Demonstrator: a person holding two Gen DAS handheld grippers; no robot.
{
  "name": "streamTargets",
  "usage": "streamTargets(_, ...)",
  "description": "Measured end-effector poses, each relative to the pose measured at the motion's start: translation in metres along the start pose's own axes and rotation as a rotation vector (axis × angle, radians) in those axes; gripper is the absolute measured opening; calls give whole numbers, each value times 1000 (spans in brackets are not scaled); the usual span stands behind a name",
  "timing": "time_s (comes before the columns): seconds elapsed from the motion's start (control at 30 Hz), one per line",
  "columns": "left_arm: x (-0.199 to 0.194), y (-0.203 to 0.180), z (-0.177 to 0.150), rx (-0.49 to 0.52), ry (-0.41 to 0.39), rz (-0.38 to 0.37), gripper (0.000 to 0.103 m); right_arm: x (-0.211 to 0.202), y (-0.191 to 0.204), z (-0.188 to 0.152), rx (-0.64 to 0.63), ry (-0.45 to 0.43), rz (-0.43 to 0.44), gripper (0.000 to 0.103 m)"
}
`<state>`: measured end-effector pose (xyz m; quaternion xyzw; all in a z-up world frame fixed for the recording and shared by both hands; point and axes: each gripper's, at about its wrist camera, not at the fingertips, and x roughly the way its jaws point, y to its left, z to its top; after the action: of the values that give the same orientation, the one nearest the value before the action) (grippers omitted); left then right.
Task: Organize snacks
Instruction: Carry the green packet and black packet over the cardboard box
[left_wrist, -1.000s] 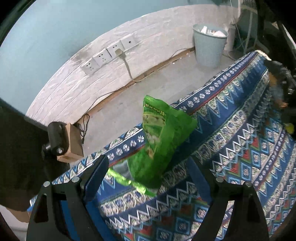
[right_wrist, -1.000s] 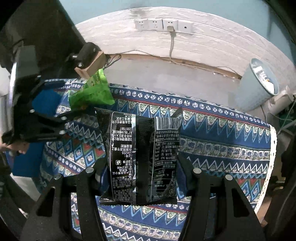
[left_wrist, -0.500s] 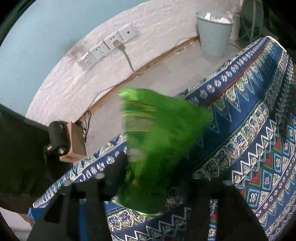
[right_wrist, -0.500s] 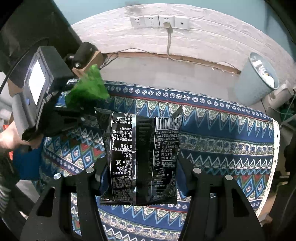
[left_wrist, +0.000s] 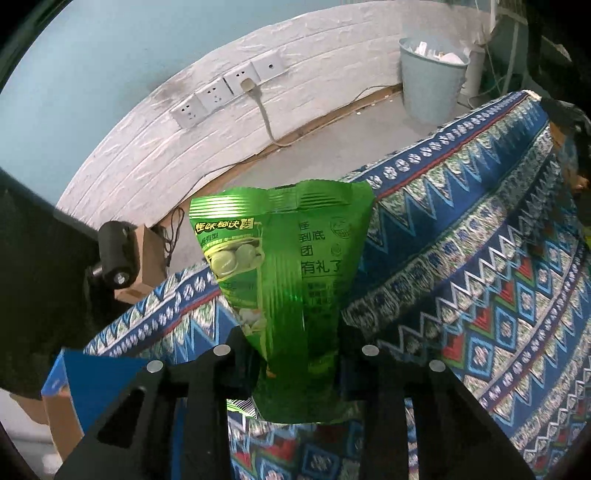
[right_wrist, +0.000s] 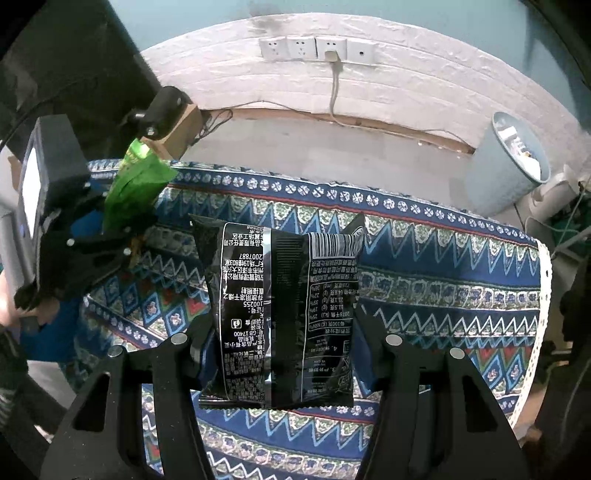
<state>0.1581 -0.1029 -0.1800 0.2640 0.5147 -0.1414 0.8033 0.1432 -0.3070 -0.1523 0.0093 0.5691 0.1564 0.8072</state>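
My left gripper (left_wrist: 295, 354) is shut on a green snack bag (left_wrist: 291, 266), pinching its lower part so the bag stands upright between the fingers above the patterned tablecloth (left_wrist: 480, 295). My right gripper (right_wrist: 280, 350) is shut on a black snack bag (right_wrist: 280, 302), held upright with its printed back facing the camera. In the right wrist view the left gripper (right_wrist: 125, 236) with the green snack bag (right_wrist: 133, 184) sits at the table's far left, a hand behind it.
A blue-and-cardboard box (left_wrist: 74, 391) sits off the table's left edge. A small black camera on a wooden block (left_wrist: 122, 258) stands beyond the far edge. A pale bin (left_wrist: 432, 77) stands on the floor by the wall with sockets (left_wrist: 229, 92).
The left gripper closed on the green bag, which was lying tilted on the cloth, and the bag now stands upright in its grip. The right gripper keeps holding the black bag still.
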Motion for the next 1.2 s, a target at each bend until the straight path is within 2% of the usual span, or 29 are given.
streamTargets(0.6,-80,-1,-40,-59,-35,-20,31,-42,38,-14,-57,-77,-4,58)
streamTargets(1.2,-151,37,-94,-198,-85,-36,31,-70,103,-14,-154,-140,26,58)
